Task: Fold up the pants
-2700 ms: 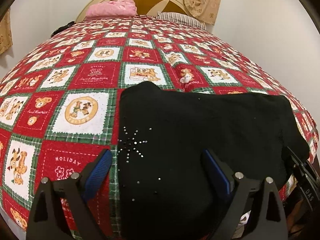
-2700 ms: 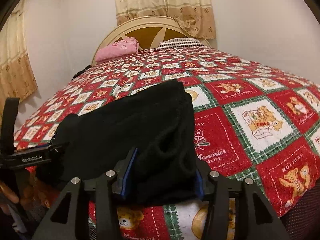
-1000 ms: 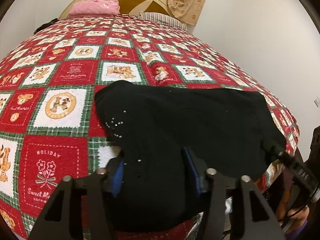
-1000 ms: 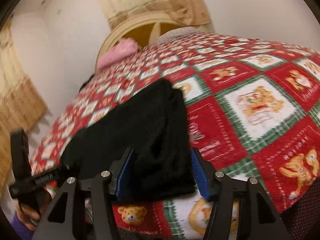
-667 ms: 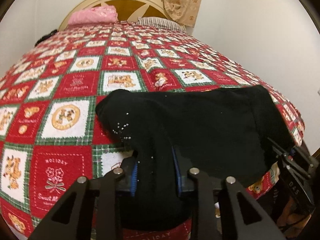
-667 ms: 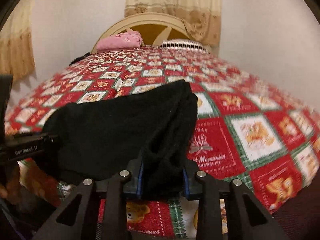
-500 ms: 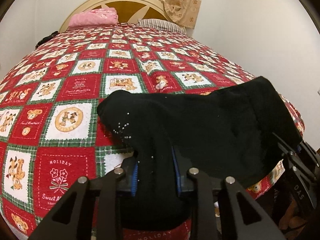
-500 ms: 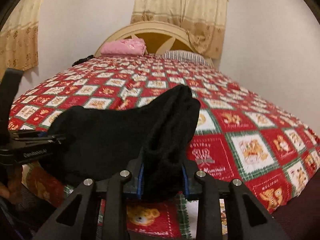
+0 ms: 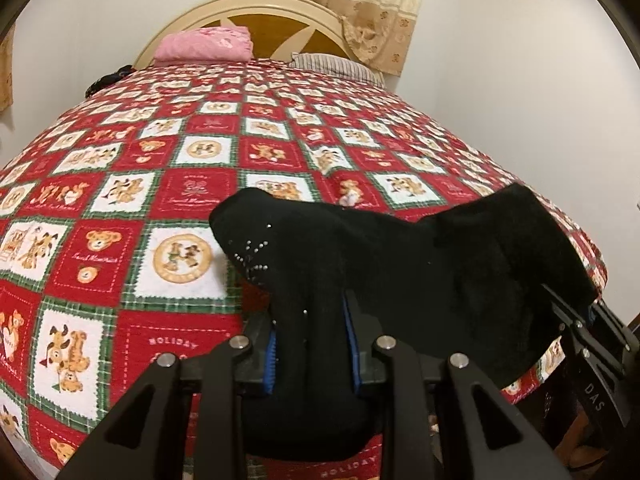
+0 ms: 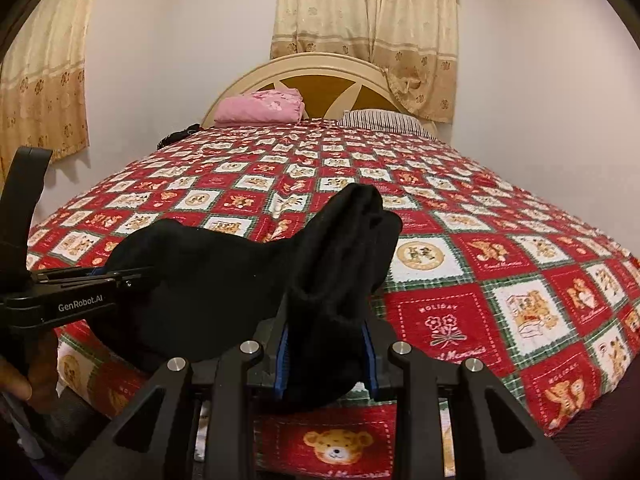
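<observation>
Black pants [image 9: 420,272] with small rhinestones lie folded near the front edge of the bed; they also show in the right wrist view [image 10: 240,280]. My left gripper [image 9: 312,344] is shut on the near left edge of the pants and lifts it. My right gripper [image 10: 326,354] is shut on the near right edge and lifts it too. The cloth between them sags. Each gripper shows in the other's view, the right gripper [image 9: 576,312] and the left gripper [image 10: 120,276].
A red, white and green patchwork quilt [image 10: 460,280] covers the bed. A pink folded cloth [image 10: 260,106] and a striped pillow [image 10: 380,120] lie by the headboard [image 10: 320,76]. Curtains [image 10: 360,20] hang behind. A wall stands at the right.
Both grippers closed on the near edge of the pants and raised it off the quilt. The cloth now rises in two peaks instead of lying flat.
</observation>
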Available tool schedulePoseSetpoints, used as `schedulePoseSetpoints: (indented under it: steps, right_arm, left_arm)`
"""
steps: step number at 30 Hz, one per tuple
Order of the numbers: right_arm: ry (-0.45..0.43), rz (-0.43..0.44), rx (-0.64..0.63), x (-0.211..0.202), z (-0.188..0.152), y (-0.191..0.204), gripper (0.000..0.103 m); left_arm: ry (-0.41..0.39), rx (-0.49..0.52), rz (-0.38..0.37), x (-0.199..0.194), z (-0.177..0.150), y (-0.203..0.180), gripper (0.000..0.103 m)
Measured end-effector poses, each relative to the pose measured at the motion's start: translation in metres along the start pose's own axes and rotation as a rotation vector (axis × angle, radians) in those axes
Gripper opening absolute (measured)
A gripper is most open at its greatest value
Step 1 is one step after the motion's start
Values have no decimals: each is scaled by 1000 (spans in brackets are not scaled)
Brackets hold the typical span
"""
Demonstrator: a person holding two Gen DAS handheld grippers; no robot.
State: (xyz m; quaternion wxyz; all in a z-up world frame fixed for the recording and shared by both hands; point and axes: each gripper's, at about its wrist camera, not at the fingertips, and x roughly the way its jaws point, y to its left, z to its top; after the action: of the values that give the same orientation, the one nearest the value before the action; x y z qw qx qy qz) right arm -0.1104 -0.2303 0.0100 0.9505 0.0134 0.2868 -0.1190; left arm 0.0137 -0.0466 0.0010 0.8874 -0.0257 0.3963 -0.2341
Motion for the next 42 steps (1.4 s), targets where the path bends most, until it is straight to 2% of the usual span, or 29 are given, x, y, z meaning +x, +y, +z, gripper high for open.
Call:
schedulePoseSetpoints:
  steps: [3, 9, 14, 19, 24, 32, 39, 42]
  right_arm:
    - [1, 12, 14, 2, 0, 1, 30]
    - [-19, 55, 50, 6, 14, 8, 29]
    - [-1, 62, 61, 15, 19, 11, 29]
    - [16, 56, 63, 14, 9, 4, 29]
    - [-10, 93, 73, 10, 18, 8, 28]
    - [-81, 237, 41, 24, 58, 53, 28]
    - [-128, 397, -31, 67, 102, 132, 28]
    - [-126, 432, -72, 91, 112, 166, 28]
  left_arm:
    - [-7, -4, 5, -2, 2, 4, 21]
    - [-4, -11, 28, -4, 7, 15, 21]
    - [35, -65, -16, 1, 3, 30, 21]
    - [-7, -56, -46, -5, 4, 26, 20]
    - [-41, -71, -45, -14, 14, 35, 19]
    - [-153, -110, 49, -44, 45, 85, 19]
    - [-252, -112, 227, -72, 75, 151, 19]
    - [-271, -106, 296, -73, 83, 178, 19]
